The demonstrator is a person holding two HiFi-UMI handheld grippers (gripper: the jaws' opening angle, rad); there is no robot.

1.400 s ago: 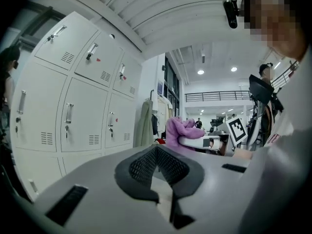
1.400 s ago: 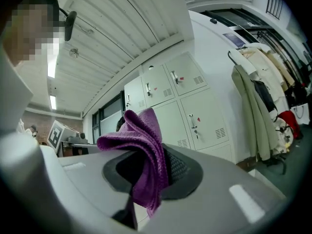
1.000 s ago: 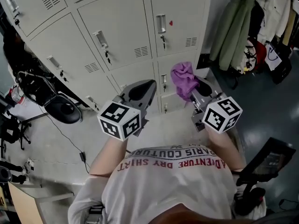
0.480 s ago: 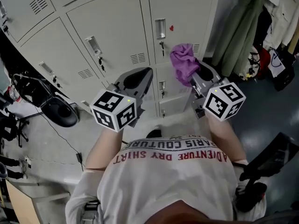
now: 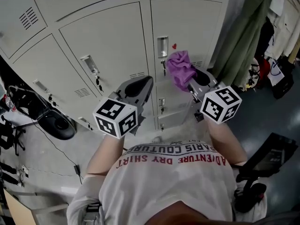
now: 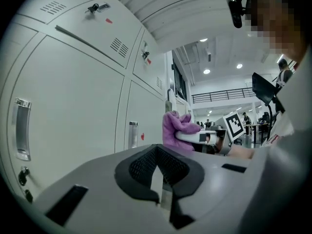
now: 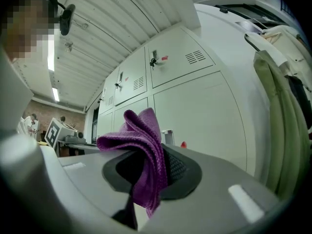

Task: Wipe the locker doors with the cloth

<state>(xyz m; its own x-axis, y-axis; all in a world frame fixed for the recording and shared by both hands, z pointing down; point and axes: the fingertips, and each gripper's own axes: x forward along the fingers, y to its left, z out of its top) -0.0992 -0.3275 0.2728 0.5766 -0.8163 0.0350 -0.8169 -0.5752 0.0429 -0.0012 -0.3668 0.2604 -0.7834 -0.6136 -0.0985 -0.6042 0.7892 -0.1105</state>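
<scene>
A bank of pale grey locker doors [image 5: 108, 36] stands in front of me. My right gripper [image 5: 191, 84] is shut on a crumpled purple cloth [image 5: 178, 68], which bunches out of the jaws just short of a door with a recessed handle [image 5: 162, 46] and a small red sticker [image 5: 174, 46]. In the right gripper view the purple cloth [image 7: 142, 152] hangs between the pads. My left gripper [image 5: 139, 87] is shut and holds nothing, level with the lower doors. From the left gripper view the cloth [image 6: 178, 130] and the right gripper show beyond the left gripper [image 6: 157, 172].
Coats [image 5: 236, 36] and bags hang on the right beside the lockers. A black office chair [image 5: 56, 124] and cables sit on the floor at the left. Another dark chair [image 5: 265, 165] stands at the lower right. Keys hang from several locker locks.
Both grippers have risen along the lockers. The cloth has moved from the low doors up to the door with the red sticker and closer to it.
</scene>
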